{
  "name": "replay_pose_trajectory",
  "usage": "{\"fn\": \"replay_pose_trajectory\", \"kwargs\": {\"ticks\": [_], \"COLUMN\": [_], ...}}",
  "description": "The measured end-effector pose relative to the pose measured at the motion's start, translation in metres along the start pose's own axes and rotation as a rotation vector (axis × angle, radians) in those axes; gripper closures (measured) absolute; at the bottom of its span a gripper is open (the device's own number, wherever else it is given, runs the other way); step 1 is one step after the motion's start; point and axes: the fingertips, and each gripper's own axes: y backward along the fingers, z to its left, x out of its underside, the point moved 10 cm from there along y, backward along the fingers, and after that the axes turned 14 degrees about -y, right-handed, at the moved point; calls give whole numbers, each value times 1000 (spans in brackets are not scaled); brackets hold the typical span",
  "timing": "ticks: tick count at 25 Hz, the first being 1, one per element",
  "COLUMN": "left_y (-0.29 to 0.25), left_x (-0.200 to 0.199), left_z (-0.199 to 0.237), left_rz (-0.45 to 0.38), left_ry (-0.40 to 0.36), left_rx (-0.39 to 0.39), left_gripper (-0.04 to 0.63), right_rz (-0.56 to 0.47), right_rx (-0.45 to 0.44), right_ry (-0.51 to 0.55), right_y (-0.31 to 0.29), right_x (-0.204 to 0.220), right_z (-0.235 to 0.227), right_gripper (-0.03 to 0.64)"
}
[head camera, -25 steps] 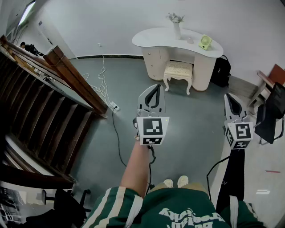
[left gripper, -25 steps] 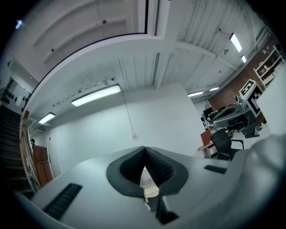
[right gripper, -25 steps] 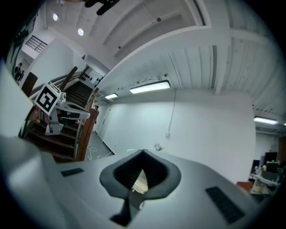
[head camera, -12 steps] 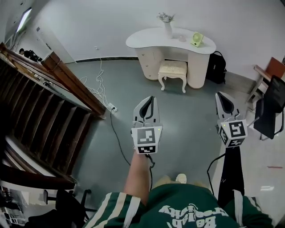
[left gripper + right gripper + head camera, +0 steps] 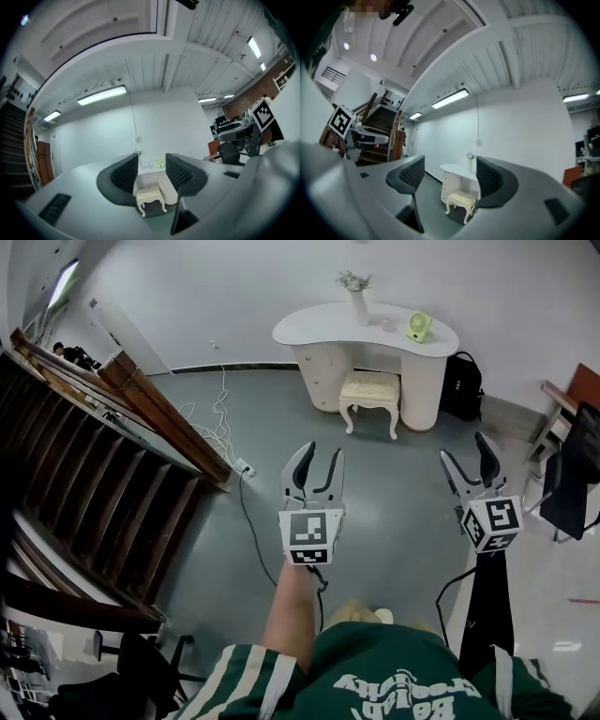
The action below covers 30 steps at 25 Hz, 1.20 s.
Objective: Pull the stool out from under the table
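Grey floor (image 5: 394, 493), white wall (image 5: 234, 296), dark wooden staircase (image 5: 84, 474) at left, ceiling strip light (image 5: 101, 95).

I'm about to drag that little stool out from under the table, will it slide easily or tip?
The stool looks small with thin curved legs, so probably light and rigid. Pulled high at the cushion, it might tilt; its feet stand on smooth-looking grey floor, so it likely slides.

A wooden staircase (image 5: 94, 456) rises left; white cables (image 5: 214, 427) trail over the grey floor (image 5: 394, 484).
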Motion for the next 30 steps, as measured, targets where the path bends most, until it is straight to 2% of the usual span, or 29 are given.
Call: {"fn": "replay_pose_trajectory", "kwargs": {"ticks": [7,12,15,19,25,30], "left_y": [1,-9,-21,-45,-91,-141], "left_x": [-2,4,11,19,39,58], "left_z": [-2,-2,5,18,36,53], "left_rz": [-6,-37,-54,-49,-43,-41], "left_ry": [46,89,108,109,73,84], "left_rx": [43,103,99,87,96,124], "left_gripper": [313,206,178,167,167,167], "right_rz": [-9,19,19,37,30,55], "right_rx": [-42,-67,-68,-88,-36,-9], "right_ry": [-27,-33,-25,-8,0,6], "right_y": [-3,-17,-30,-56,-104,-147], "right_x": [5,17,22,25,33,37], "right_z": [3,6,5,2,-11,-25], "right_gripper": [134,81,38,18,17,17]}}
